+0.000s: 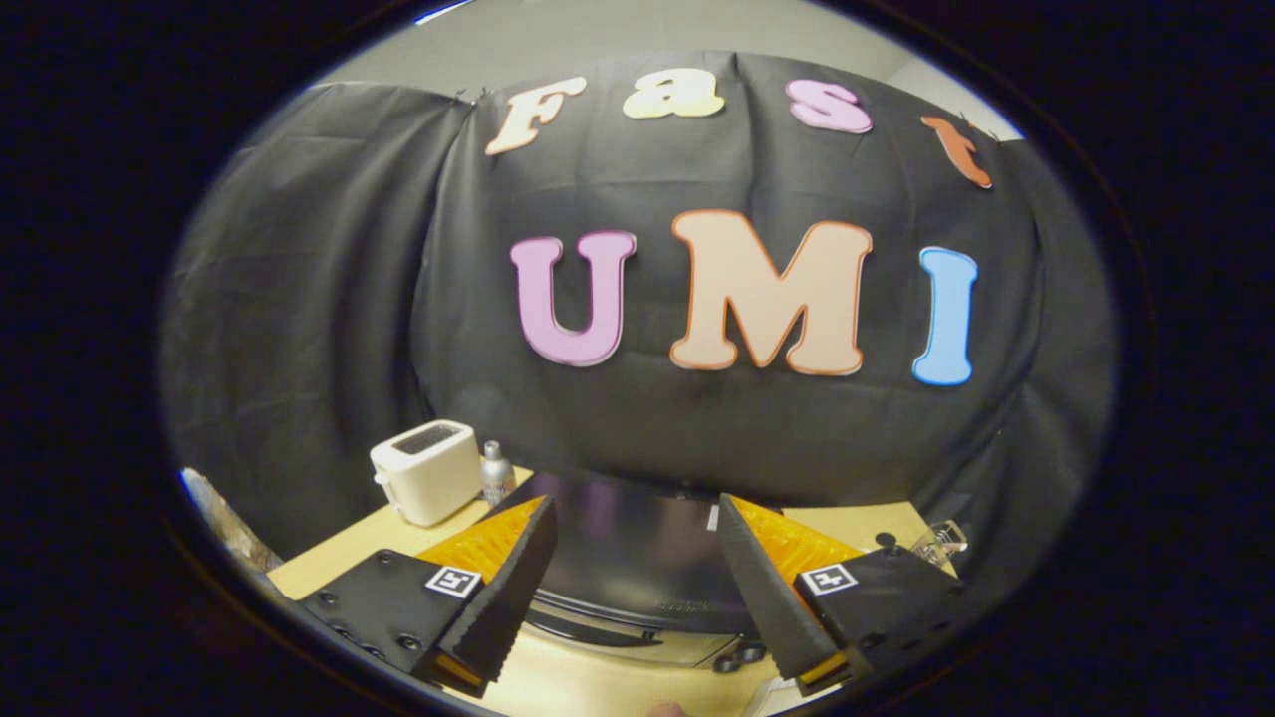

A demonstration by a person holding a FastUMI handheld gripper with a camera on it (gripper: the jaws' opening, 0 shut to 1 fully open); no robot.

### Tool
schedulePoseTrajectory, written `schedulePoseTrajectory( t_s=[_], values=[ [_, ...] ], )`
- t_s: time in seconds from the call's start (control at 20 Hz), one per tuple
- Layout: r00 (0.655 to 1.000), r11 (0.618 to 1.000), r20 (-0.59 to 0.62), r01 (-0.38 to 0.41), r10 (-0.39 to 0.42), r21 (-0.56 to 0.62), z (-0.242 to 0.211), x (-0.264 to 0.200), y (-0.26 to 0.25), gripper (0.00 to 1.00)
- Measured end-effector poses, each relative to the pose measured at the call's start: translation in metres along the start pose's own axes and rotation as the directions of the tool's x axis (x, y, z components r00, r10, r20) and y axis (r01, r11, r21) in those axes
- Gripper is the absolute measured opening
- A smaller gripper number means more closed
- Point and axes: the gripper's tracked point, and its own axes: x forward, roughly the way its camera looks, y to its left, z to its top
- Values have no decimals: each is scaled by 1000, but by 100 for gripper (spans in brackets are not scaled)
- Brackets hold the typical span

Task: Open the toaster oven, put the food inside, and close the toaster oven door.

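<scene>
The gripper (633,558) is low in the centre of the frame, and its two fingers stand wide apart with nothing held between them. In the gap between them lies the dark, flat-topped toaster oven (630,553) on the light wooden table (344,553); its front edge shows lower in the frame, between the fingertips. In the lower left part of the frame, beyond the left finger, stands a cream-coloured slot toaster (428,470), and just beside it on the right a small silver metal bottle (495,472). At the lower right, beyond the right finger, there is a small clear object (941,541); what it is I cannot tell.
</scene>
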Motion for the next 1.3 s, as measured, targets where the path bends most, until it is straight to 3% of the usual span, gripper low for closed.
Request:
schedulePoseTrajectory(
  t_s=[0.2, 0.55, 0.9, 1.3],
  values=[
    [992, 1000, -129, -4, 6, 17, -61, 24, 12, 100],
    [972, 1000, -234, -16, 13, -11, -113, 28, 24, 100],
    [972, 999, -234, -25, 34, 38, -121, 9, 29, 100],
    [939, 990, -322, -83, 117, 118, -157, -38, 43, 99]
  ],
)
